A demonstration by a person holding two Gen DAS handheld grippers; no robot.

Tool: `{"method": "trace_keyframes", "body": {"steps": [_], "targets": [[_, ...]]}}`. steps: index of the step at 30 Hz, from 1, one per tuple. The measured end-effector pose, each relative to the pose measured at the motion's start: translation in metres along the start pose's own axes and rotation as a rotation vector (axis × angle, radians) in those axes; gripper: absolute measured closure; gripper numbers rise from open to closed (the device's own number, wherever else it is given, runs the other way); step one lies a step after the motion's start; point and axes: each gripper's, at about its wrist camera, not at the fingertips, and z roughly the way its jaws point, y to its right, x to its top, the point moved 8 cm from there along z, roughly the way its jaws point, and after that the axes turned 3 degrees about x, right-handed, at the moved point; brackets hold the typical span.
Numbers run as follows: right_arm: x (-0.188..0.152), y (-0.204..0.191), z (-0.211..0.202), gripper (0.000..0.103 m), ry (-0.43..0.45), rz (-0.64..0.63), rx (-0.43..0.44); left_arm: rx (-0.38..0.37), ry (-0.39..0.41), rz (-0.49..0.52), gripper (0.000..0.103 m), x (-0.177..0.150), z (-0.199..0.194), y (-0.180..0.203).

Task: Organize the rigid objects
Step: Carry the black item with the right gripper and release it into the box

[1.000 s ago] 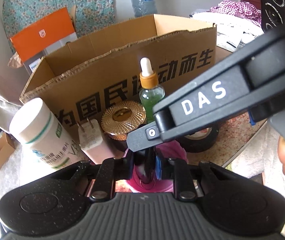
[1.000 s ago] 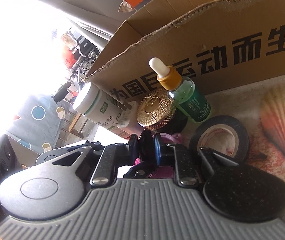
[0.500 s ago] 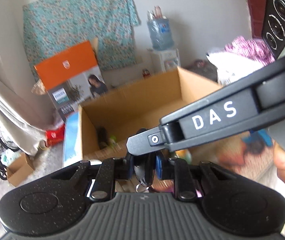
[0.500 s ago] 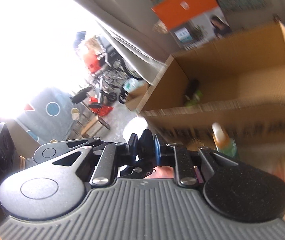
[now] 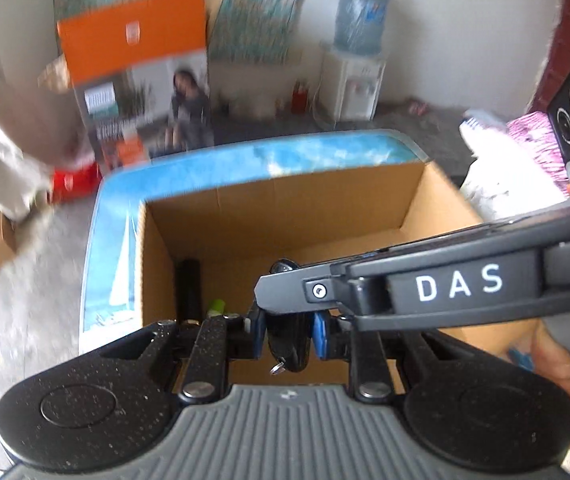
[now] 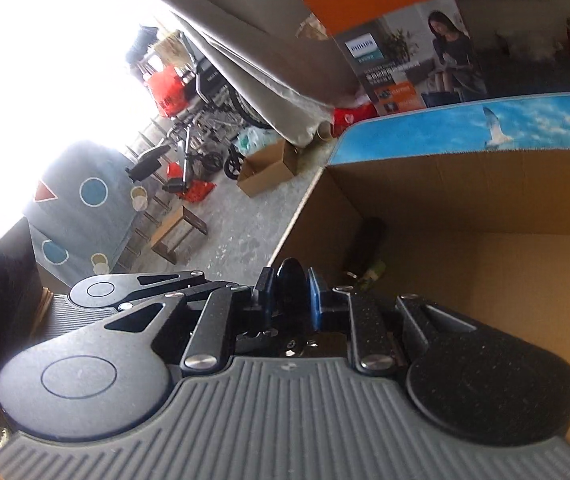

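An open cardboard box [image 5: 285, 216] is seen below both grippers, standing on a blue sea-print mat [image 5: 213, 164]. On the box floor by the left wall a dark cylinder [image 5: 188, 288] and a small green item [image 5: 216, 306] are lying; what they are cannot be told. Behind the mat an orange-topped carton [image 5: 137, 72] is leaning upright, and a water dispenser [image 5: 355, 80] is seen by the far wall. The right half of the left wrist view is crossed by the right gripper [image 5: 281, 270], marked DAS, which hides part of the box floor; a hand [image 5: 565, 364] is seen on its handle.

One second earlier the box's printed outer wall, a white pill bottle, a dropper bottle and a tape roll were filling both views at table level; now those are out of sight and the box interior is looked into from above.

A black car key fob [image 5: 287, 342] is pinched between the blue pads of the left gripper [image 5: 287, 332], jaws narrow, a small metal ring showing at its near end. The same fob [image 6: 291, 280] is also clamped narrowly in the right gripper [image 6: 291, 294], held above the box opening.
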Motion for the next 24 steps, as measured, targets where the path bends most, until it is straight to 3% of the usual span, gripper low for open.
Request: {"method": "trace_keyframes", "body": {"steps": [8,10,15,19,24], "targets": [[0.025,0.057,0.078,0.088,-0.13,0.105,-0.045,0.049,-0.15,-0.038,0.077,0.008,0.07,-0.013],[0.032,0.064,0.094,0.088,-0.142,0.105,-0.049,0.076,-0.157,-0.046,0.076,0.011,0.078,-0.017],[0.053,0.068,0.126,0.085,-0.128,0.077,-0.071,0.098,-0.128,-0.074,0.063,0.019,0.074,-0.024],[0.059,0.058,0.115,0.083,-0.081,0.048,-0.05,0.105,-0.082,-0.081,0.056,0.018,0.055,-0.03],[0.055,0.047,0.069,0.078,-0.011,0.014,-0.062,0.084,-0.024,-0.091,0.049,0.016,0.024,-0.031]]}}
